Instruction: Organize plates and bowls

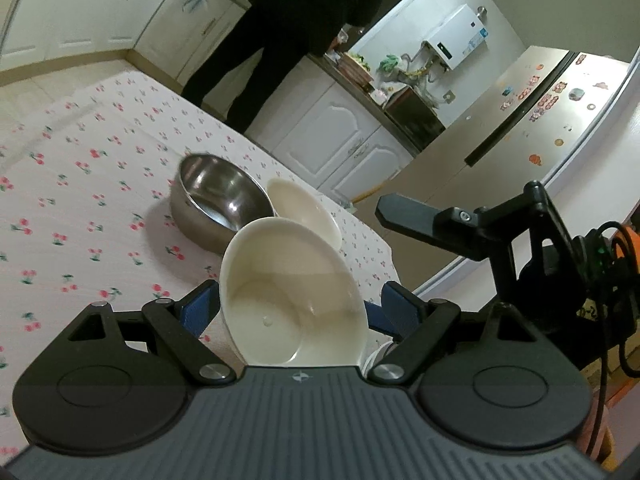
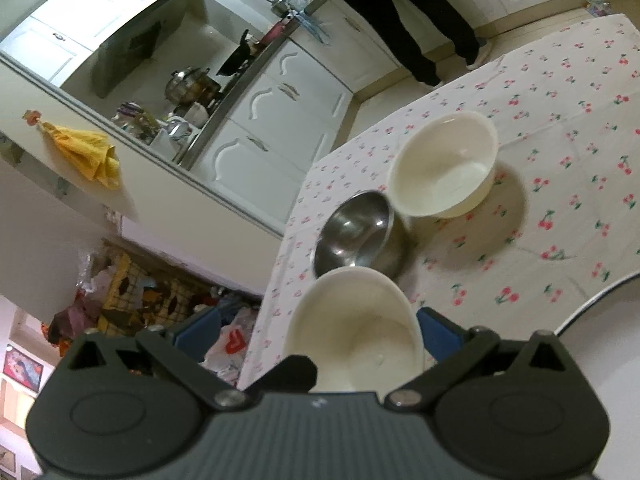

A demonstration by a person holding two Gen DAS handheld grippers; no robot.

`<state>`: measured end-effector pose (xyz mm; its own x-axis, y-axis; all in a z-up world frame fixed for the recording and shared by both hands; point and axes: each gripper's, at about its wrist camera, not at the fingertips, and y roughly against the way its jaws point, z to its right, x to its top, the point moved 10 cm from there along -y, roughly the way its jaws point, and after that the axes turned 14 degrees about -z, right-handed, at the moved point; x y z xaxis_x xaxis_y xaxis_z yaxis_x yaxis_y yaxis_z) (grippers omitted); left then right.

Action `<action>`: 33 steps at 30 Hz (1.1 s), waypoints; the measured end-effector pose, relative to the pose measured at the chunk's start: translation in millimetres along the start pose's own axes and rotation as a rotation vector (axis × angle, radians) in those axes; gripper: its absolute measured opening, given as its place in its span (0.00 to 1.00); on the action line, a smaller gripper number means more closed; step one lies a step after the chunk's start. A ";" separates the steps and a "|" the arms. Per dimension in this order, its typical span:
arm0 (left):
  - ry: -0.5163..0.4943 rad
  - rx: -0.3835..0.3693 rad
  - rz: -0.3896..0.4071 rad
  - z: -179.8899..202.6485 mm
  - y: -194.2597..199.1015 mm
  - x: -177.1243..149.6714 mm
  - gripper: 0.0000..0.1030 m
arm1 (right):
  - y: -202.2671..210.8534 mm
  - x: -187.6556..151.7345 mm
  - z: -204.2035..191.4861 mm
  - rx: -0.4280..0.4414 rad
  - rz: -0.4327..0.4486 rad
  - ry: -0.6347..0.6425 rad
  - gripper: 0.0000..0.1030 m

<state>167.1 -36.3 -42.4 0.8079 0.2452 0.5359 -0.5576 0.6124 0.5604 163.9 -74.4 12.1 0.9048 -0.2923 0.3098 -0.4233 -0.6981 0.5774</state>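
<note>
My left gripper (image 1: 294,308) is shut on a white bowl (image 1: 292,292), held tilted above the cherry-print tablecloth (image 1: 80,208). Beyond it a steel bowl (image 1: 220,200) stands on the cloth with a second white bowl (image 1: 308,208) beside it. My right gripper (image 2: 320,332) holds a white bowl (image 2: 356,328) between its blue pads, just in front of the steel bowl (image 2: 360,236). A larger white bowl (image 2: 444,168) stands behind that. The right gripper's arm also shows at the right of the left wrist view (image 1: 480,224).
A person in black (image 1: 304,32) stands at the kitchen counter beyond the table. White cabinets (image 1: 332,136) and a fridge (image 1: 520,120) lie past the table edge. A plate rim (image 2: 600,296) shows at the right. Clutter and bags (image 2: 160,300) lie below the table's left edge.
</note>
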 end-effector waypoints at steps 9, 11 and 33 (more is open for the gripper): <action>-0.005 0.026 0.047 -11.6 46.8 -13.8 1.00 | -6.8 -22.5 -34.8 0.051 -0.022 0.035 1.00; -0.002 0.034 0.057 -14.7 54.6 -17.6 1.00 | -9.0 -30.1 -42.3 0.061 -0.031 0.045 1.00; 0.094 0.096 0.088 -63.3 93.7 -62.1 1.00 | -50.5 -100.5 -75.2 0.079 -0.158 0.073 1.00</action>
<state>76.7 53.5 -63.2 0.7671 0.3662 0.5267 -0.6387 0.5122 0.5742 90.7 39.4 8.6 0.9526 -0.1286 0.2756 -0.2684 -0.7814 0.5634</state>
